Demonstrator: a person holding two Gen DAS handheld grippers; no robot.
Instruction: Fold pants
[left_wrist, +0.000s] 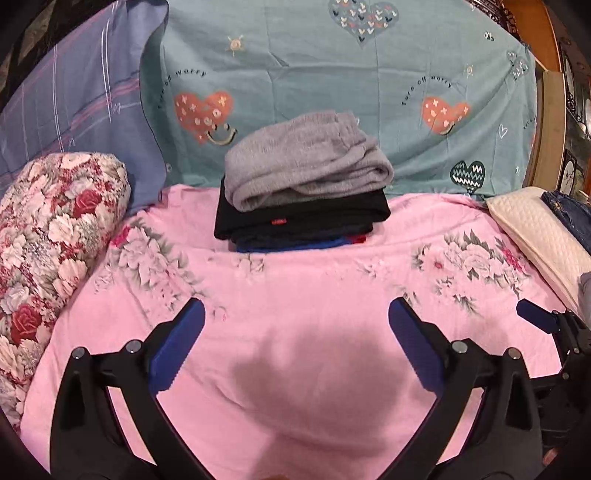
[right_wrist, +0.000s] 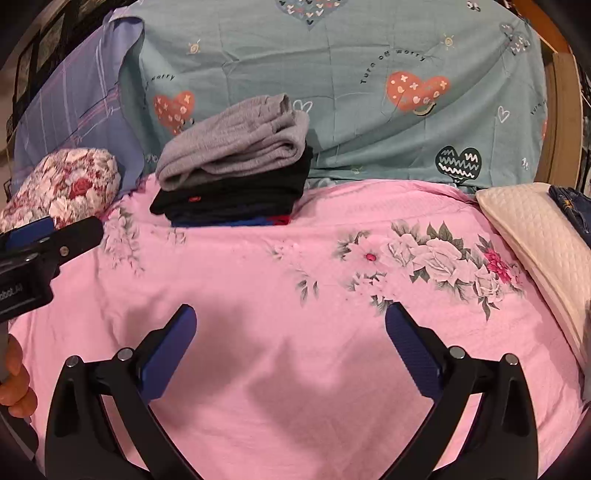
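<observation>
A stack of folded pants sits at the back of the pink floral bedspread (left_wrist: 295, 280) (right_wrist: 258, 280). Folded grey pants (left_wrist: 303, 158) (right_wrist: 236, 144) lie on top, black pants (left_wrist: 299, 218) (right_wrist: 236, 192) under them, and a blue garment (left_wrist: 291, 244) at the bottom. My left gripper (left_wrist: 295, 325) hangs open over bare bedspread, well short of the stack, nothing between its blue pads. My right gripper (right_wrist: 290, 332) is open too and holds nothing. The left gripper shows at the left edge of the right wrist view, with a hand below it.
A floral rolled cushion (left_wrist: 55, 236) (right_wrist: 70, 184) lies at the left. A cream quilted pillow (left_wrist: 543, 236) (right_wrist: 535, 236) with dark denim (left_wrist: 570, 214) (right_wrist: 570, 203) on it lies at the right. A teal heart-print sheet (left_wrist: 369, 74) and a purple plaid pillow (left_wrist: 81, 92) stand behind the stack.
</observation>
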